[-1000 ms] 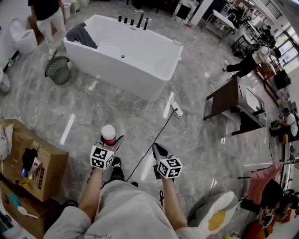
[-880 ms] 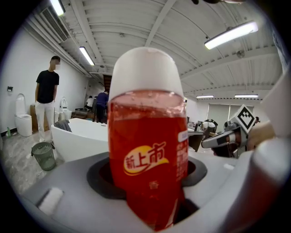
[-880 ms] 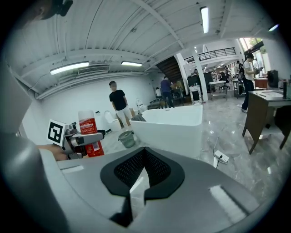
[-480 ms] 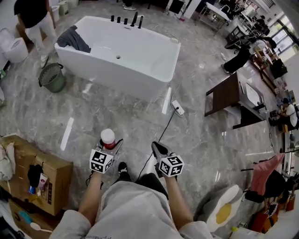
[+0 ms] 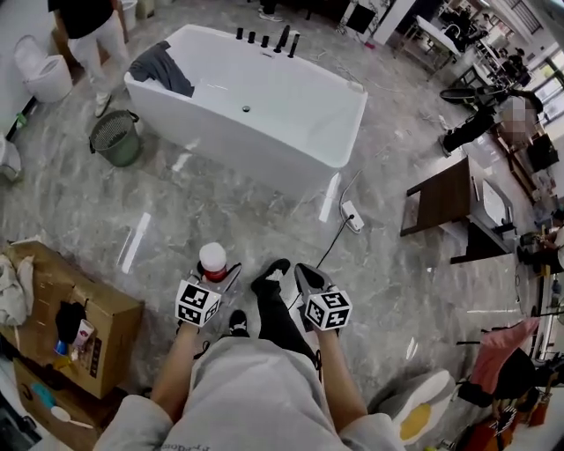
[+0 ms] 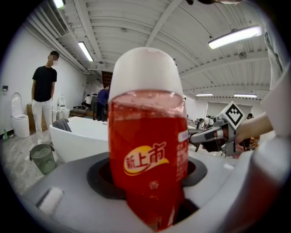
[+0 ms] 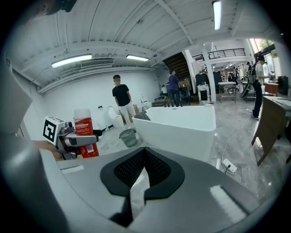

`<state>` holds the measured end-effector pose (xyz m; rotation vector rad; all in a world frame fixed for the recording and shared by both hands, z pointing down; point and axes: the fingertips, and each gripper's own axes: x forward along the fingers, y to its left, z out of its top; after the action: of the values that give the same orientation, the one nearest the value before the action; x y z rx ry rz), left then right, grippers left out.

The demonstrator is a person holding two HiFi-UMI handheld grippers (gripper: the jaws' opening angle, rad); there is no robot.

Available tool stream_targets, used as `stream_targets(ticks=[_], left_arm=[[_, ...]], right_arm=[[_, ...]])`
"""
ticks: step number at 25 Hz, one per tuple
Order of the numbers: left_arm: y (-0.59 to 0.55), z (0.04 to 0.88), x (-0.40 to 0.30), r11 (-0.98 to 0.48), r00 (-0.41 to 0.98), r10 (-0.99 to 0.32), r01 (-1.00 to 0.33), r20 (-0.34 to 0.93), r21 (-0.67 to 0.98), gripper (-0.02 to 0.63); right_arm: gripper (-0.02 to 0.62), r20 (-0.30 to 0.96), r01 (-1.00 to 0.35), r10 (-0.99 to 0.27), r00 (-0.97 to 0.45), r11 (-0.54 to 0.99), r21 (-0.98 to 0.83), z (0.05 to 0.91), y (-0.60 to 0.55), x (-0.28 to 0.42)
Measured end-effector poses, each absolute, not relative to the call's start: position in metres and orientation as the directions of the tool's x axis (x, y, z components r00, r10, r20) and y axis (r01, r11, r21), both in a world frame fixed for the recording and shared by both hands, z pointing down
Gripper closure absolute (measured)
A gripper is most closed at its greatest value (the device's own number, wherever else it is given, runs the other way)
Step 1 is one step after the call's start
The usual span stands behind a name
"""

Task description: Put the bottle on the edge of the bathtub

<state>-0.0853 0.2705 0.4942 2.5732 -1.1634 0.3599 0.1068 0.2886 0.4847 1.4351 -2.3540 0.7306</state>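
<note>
A red bottle (image 5: 212,261) with a white cap stands upright between the jaws of my left gripper (image 5: 214,275), which is shut on it. In the left gripper view the bottle (image 6: 148,150) fills the middle, and its lower part is clamped. My right gripper (image 5: 306,277) is held beside it with its jaws shut and nothing in them; its own view shows the pads together (image 7: 144,154). The white bathtub (image 5: 229,145) stands on the floor well ahead of both grippers. It also shows in the gripper views as bathtub (image 6: 79,136) and bathtub (image 7: 182,129).
A dark cloth (image 5: 163,66) hangs over the tub's left end, and black taps (image 5: 264,40) line its far rim. A green wastebasket (image 5: 117,136), a toilet (image 5: 44,75) and a standing person (image 5: 88,26) are at the left. A power strip (image 5: 352,216) lies on the floor right of the tub. There are cardboard boxes (image 5: 70,326) near left and a dark table (image 5: 445,198) at the right.
The person holding the grippers has stepped forward, with a black shoe now between the grippers. The bathtub sits slightly further right in view. Both grippers keep their hold and pose.
</note>
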Motion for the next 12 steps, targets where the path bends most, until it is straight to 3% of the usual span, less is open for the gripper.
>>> stream_targets(ticks=[12], left_arm=[[0.163,0.494,-0.075,-0.626,0.617,-0.684,-0.770,0.390,0.120,0.275]], right_arm=[[0.594,0.451,-0.750,-0.622,-0.640,0.633,-0.192,0.468,0.145,0.083]])
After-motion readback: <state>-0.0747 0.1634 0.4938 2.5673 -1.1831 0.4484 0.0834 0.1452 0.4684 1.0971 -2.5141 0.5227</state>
